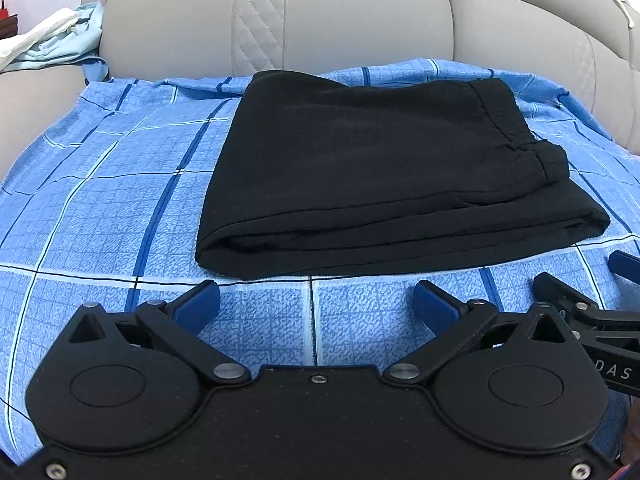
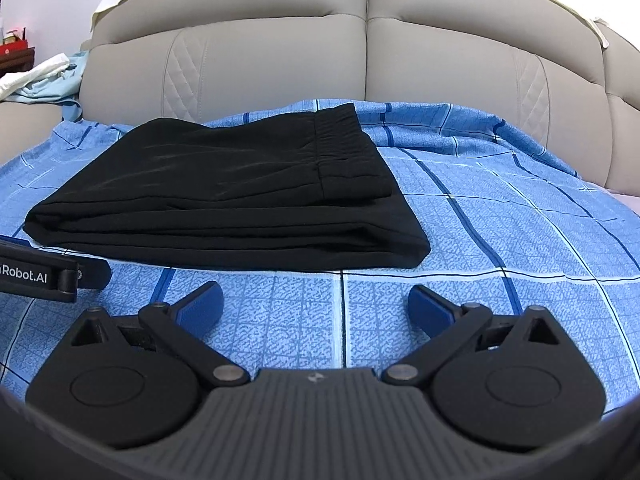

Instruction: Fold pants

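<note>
Black pants (image 1: 360, 168) lie folded in a flat stack on a blue checked sheet (image 1: 120, 200), waistband at the right. They also show in the right wrist view (image 2: 224, 196), left of centre. My left gripper (image 1: 316, 300) is open and empty, just short of the stack's near folded edge. My right gripper (image 2: 314, 300) is open and empty, in front of the stack's near right corner. Each gripper's blue-padded tip shows at the edge of the other's view, the right one (image 1: 624, 264) and the left one (image 2: 96, 276).
The sheet (image 2: 500, 240) covers a beige padded sofa whose backrest (image 1: 340, 20) rises right behind the pants. Light blue and white clothes (image 1: 52, 40) lie piled on the armrest at far left. Bare sheet lies to the right of the stack.
</note>
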Tool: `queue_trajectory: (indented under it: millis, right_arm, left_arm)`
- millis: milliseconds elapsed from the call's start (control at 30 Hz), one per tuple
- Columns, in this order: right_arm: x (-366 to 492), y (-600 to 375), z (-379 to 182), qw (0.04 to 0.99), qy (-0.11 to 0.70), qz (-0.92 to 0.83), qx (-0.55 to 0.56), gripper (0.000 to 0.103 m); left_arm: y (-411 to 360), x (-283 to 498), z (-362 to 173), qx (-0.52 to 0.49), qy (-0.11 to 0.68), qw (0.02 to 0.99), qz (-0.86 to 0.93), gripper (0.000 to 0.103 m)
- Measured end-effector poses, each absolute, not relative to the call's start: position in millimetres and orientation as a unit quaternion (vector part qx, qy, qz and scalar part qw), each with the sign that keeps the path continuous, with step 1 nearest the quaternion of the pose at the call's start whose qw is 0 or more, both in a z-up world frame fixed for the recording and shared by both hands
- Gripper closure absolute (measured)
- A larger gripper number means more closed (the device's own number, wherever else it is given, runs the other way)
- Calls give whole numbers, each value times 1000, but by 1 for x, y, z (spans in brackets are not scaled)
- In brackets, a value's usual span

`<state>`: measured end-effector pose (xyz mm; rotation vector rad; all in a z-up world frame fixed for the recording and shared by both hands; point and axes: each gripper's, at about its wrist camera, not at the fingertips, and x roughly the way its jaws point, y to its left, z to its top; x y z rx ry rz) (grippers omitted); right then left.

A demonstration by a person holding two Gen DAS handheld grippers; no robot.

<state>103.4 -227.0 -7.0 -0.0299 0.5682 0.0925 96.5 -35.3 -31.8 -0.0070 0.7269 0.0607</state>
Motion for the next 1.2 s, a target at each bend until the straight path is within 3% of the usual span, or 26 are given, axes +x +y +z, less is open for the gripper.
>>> queue_trajectory:
  millis: [1200]
  right_arm:
    - [108, -223, -8, 961, 272, 48, -21, 0]
  left_arm:
    - [-34, 97, -32, -3, 354, 935, 32, 0]
